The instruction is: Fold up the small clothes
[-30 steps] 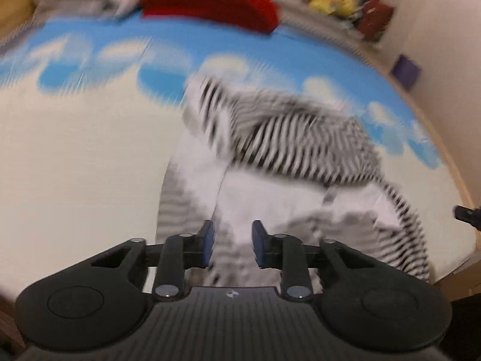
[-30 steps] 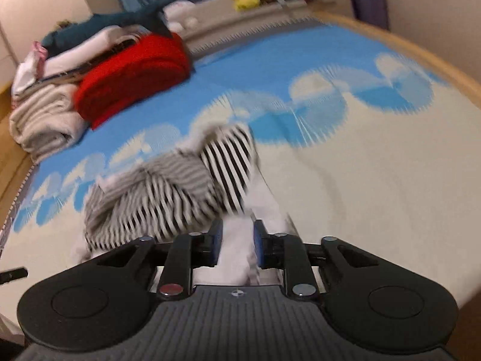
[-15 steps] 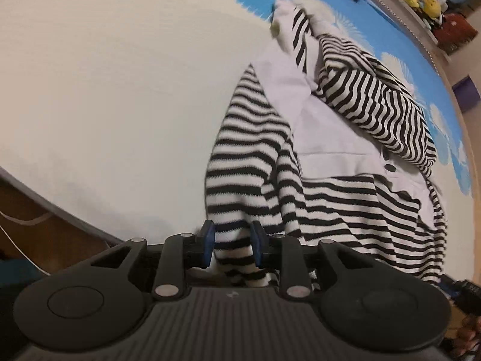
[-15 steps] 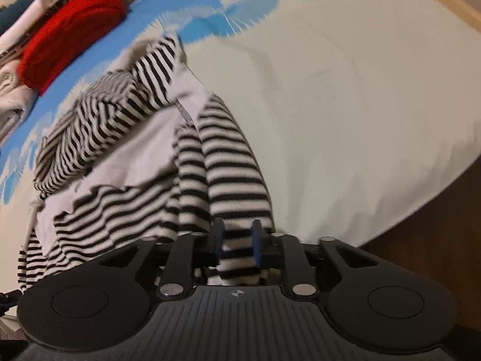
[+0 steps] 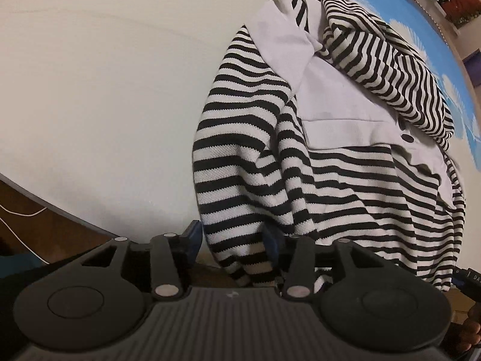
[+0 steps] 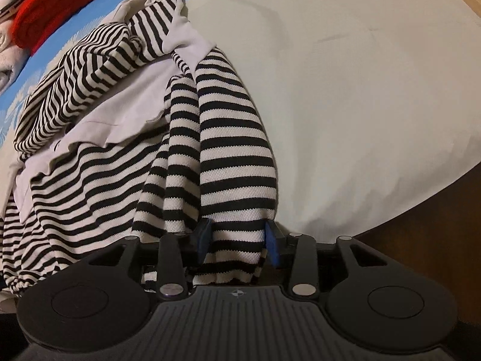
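Both jaws have just been opening: left gripper [image 5: 231,240] and right gripper [image 6: 237,240] now stand apart around the striped top [image 5: 315,165], letting it settle near bed edge [image 5: 90,150].

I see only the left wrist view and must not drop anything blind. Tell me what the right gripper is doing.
Observer: The right gripper has just been opening its jaws, and a striped sleeve lies loose between them.
Operator: Say what is to the right of that sleeve.
Observer: Bare cream bedcover runs out to the bed's edge, with dark floor beyond it.
Operator: Report what sits past the top, far side.
Observer: A red garment lies at the far left, on the blue part of the cover.
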